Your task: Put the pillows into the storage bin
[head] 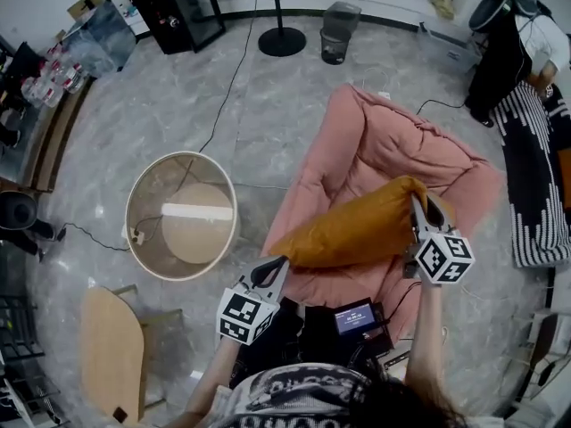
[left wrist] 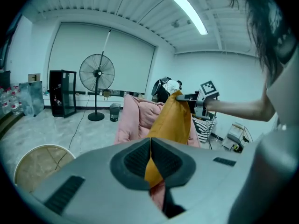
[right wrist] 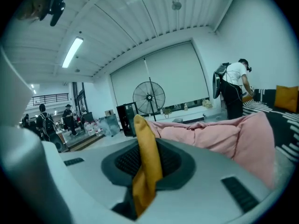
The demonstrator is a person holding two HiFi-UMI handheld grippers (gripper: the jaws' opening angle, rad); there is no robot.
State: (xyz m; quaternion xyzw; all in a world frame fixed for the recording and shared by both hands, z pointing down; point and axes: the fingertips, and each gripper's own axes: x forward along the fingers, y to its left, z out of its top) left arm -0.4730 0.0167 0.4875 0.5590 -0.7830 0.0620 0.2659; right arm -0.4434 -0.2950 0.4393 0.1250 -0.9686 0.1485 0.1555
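Left gripper (head: 275,273) and right gripper (head: 419,208) are clamping the orange pillow (head: 357,226)'s ends, best swinging it level toward the nine-o'clock storage bin (head: 128,212).

Storage bin (head: 150,193), pink beanbag (head: 393,150) on floor (head: 268,105)

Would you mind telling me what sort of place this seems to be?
Probably a large indoor workspace or studio: polished stone-look floor, a pedestal fan by the window wall, and a ceiling strip light.

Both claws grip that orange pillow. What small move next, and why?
Probably carry the mustard-orange fabric pillow left, over the round tan storage bin: left gripper and right gripper each pinch a corner; the bin stands open beside the pink cushion.
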